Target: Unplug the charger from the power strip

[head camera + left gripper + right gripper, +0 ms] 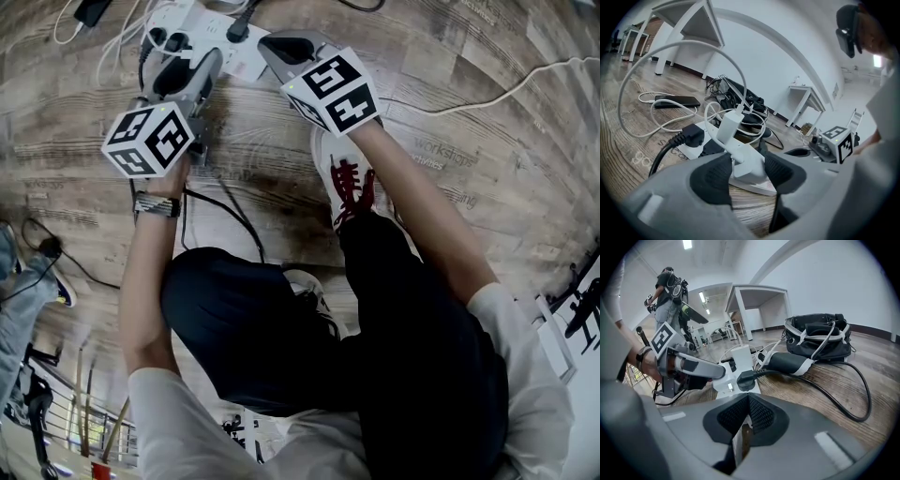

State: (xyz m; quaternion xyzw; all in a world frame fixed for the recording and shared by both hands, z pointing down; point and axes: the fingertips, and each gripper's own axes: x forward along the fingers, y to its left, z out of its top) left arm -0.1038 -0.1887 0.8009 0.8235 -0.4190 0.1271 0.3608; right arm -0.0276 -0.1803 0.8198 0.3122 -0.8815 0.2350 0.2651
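Observation:
A white power strip (220,42) (723,383) lies on the wood floor. A white charger (748,168) sits on its near end, and behind it stands a taller white adapter (729,124) (740,356) with a white cable looping from its top. My left gripper (747,164) (183,73) straddles the near charger, and its pads stand close beside it without visibly pressing. A black plug (689,136) (745,378) sits further along the strip. My right gripper (748,401) (286,47) is at the strip's other side, its pads together.
A black phone (677,101) on a white cable lies left of the strip. A black bag (818,336) and a thick black cord (834,394) lie to the right. The person's red-laced shoe (349,183) is near. Another person (668,291) stands far back beside white tables (806,93).

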